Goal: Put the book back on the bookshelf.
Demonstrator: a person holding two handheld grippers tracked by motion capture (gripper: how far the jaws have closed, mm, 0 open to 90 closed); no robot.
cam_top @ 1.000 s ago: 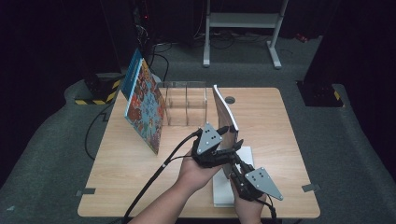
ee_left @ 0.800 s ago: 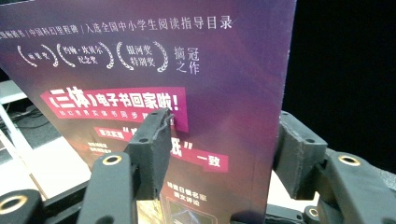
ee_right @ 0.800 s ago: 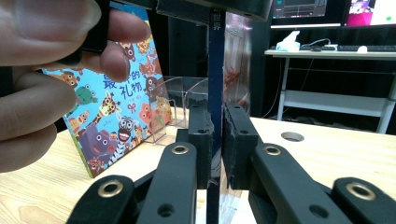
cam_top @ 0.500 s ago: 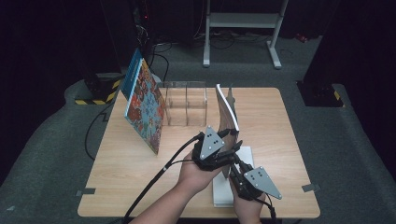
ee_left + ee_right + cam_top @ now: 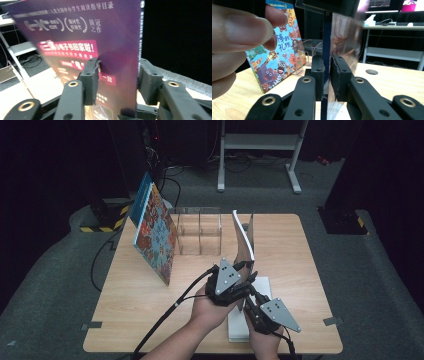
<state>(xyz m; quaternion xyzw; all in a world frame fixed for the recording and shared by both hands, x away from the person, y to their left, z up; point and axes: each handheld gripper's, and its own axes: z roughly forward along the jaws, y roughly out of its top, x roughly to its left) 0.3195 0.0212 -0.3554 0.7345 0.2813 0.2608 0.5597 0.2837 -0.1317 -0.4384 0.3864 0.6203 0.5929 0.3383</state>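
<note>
Standing upright on its edge over the middle of the table (image 5: 300,270), purple-covered book (image 5: 243,245) clamped low down by right hand-held gripper (image 5: 326,75), left hand-held gripper (image 5: 117,80) just closing, jaws still apart around its cover, picture book (image 5: 155,237) leaning beside clear rack (image 5: 200,230).

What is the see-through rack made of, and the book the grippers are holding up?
The see-through rack looks like clear plastic, probably acrylic: the table shows through its walls and its edges glint. The book looks like paper with a glossy printed cover: light shines off it, and white page edges show along one side.
</note>
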